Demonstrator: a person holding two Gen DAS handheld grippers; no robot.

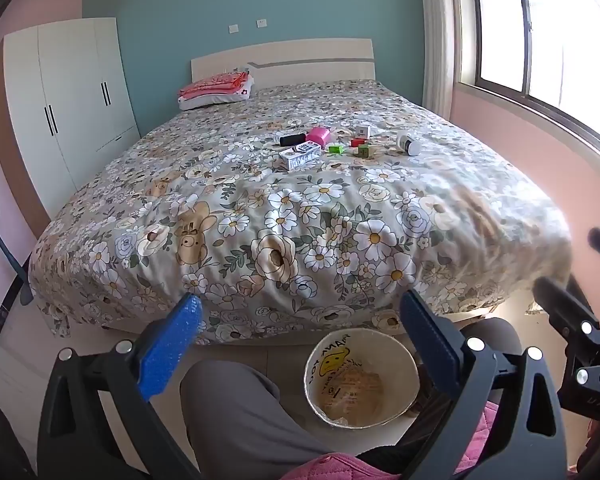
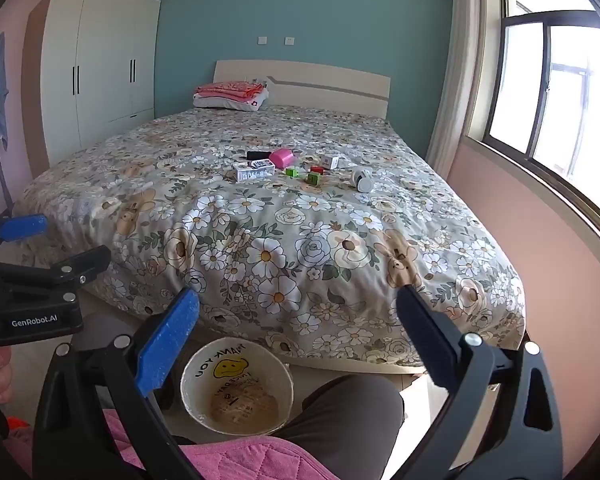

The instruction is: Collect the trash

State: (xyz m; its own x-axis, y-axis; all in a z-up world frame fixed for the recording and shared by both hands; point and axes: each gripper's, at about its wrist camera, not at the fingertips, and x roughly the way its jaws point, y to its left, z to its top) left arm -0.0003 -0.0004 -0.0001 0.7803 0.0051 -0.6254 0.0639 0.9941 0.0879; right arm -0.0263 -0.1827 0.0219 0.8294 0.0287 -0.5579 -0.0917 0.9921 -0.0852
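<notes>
Small items lie in a cluster on the flowered bed (image 1: 260,208) (image 2: 300,248): a white printed box (image 1: 299,157) (image 2: 254,170), a pink box (image 1: 318,135) (image 2: 282,157), a black tube (image 1: 292,139), green cubes (image 1: 363,151) (image 2: 313,178), a white jar on its side (image 1: 408,143) (image 2: 362,179). A bin (image 1: 358,376) (image 2: 238,386) lined with a smiley-print bag stands on the floor between the person's knees. My left gripper (image 1: 300,308) is open and empty near the bed's foot. My right gripper (image 2: 298,300) is also open and empty, far from the items.
A white wardrobe (image 1: 72,96) (image 2: 100,60) stands left of the bed. Folded red cloth on a pillow (image 1: 218,90) (image 2: 232,94) lies at the headboard. A window (image 1: 540,32) (image 2: 556,88) is on the right wall. Grey trouser legs (image 1: 236,412) (image 2: 348,420) and a pink quilted garment sit below.
</notes>
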